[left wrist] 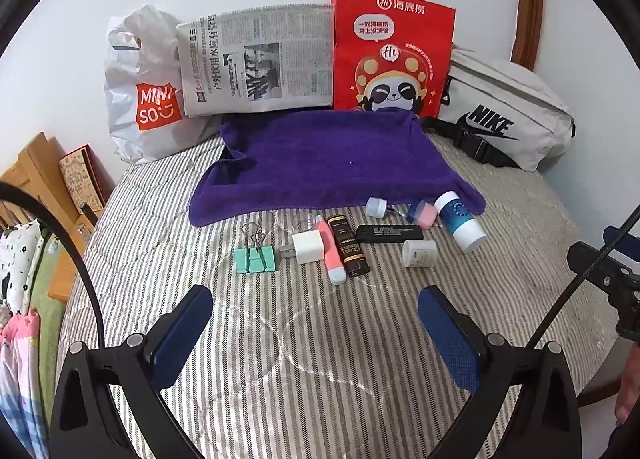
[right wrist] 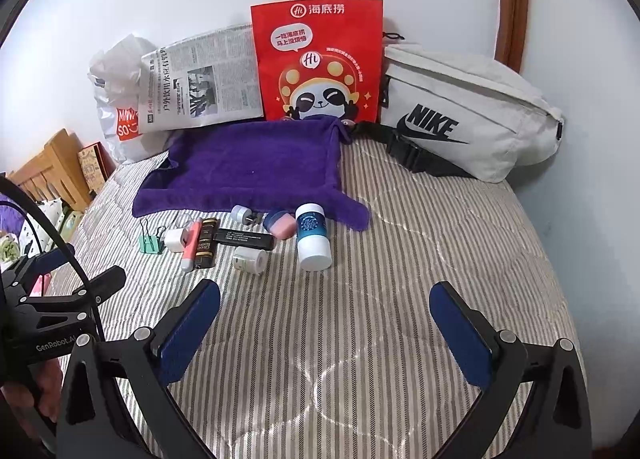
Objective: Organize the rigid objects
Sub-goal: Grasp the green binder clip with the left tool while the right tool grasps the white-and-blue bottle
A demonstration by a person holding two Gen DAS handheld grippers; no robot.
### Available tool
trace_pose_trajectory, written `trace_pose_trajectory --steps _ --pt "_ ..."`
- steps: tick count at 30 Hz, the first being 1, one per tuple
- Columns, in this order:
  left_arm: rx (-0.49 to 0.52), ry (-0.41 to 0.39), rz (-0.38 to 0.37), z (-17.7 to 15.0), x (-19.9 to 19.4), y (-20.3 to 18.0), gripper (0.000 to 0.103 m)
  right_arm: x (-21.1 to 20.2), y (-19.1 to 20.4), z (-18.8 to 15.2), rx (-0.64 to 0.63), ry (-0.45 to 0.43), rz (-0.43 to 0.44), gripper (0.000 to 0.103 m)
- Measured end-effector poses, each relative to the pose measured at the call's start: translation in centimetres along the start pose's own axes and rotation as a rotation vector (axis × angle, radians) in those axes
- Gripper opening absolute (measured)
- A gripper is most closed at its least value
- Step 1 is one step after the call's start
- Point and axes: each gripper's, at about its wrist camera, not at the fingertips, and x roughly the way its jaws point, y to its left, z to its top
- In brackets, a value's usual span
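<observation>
Small rigid objects lie in a loose row on the striped bed, in front of a purple towel (left wrist: 332, 163) (right wrist: 252, 167). They include a green binder clip (left wrist: 255, 259) (right wrist: 151, 245), a white charger plug (left wrist: 307, 247), a pink tube (left wrist: 331, 251), a dark lighter (left wrist: 347, 251), a black bar (left wrist: 390, 234) (right wrist: 246, 239), a small white jar (left wrist: 419, 253) (right wrist: 250, 259), a pink-and-blue case (right wrist: 279, 225) and a blue-and-white bottle (left wrist: 460, 221) (right wrist: 313, 236). My left gripper (left wrist: 314, 305) and right gripper (right wrist: 324, 301) are both open and empty, hovering short of the row.
Against the wall stand a white Miniso bag (left wrist: 140, 91), a newspaper (left wrist: 256, 63), a red paper bag (left wrist: 392, 55) (right wrist: 320, 59) and a white Nike pouch (left wrist: 508, 115) (right wrist: 460, 115). A wooden headboard (left wrist: 36, 167) and bedding are at the left.
</observation>
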Motion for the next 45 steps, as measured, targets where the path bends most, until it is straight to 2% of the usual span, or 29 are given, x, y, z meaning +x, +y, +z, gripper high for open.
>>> trace_pose_trajectory --steps 10,20,26,35,38,40,44,45 --pt "-0.077 0.086 -0.012 -0.4 5.3 3.2 0.103 5.0 -0.2 -1.1 0.002 0.083 0.027 0.103" --pt "-0.084 0.140 0.067 0.3 11.1 5.7 0.101 9.6 -1.3 -2.4 0.009 0.165 0.022 0.103" --pt "-0.110 0.161 0.084 0.4 14.2 6.9 0.100 11.4 -1.5 -2.7 0.027 0.197 0.036 0.103" --pt "-0.121 0.093 0.072 0.5 15.2 7.5 0.099 13.6 -1.4 -2.8 0.053 0.227 0.068 0.103" --pt "-0.116 0.080 0.064 0.4 15.0 7.4 0.091 13.6 -1.2 -2.6 0.057 0.217 0.079 0.103" --pt "-0.103 0.067 0.059 0.4 14.7 7.1 0.077 13.5 -1.2 -2.5 0.066 0.210 0.090 0.103" --pt "-0.051 0.044 0.042 0.1 14.3 6.3 0.056 13.1 -1.3 -2.2 0.078 0.184 0.100 0.101" --pt "-0.036 0.040 0.036 0.1 14.2 5.9 0.047 13.1 -1.4 -2.1 0.080 0.180 0.101 0.101"
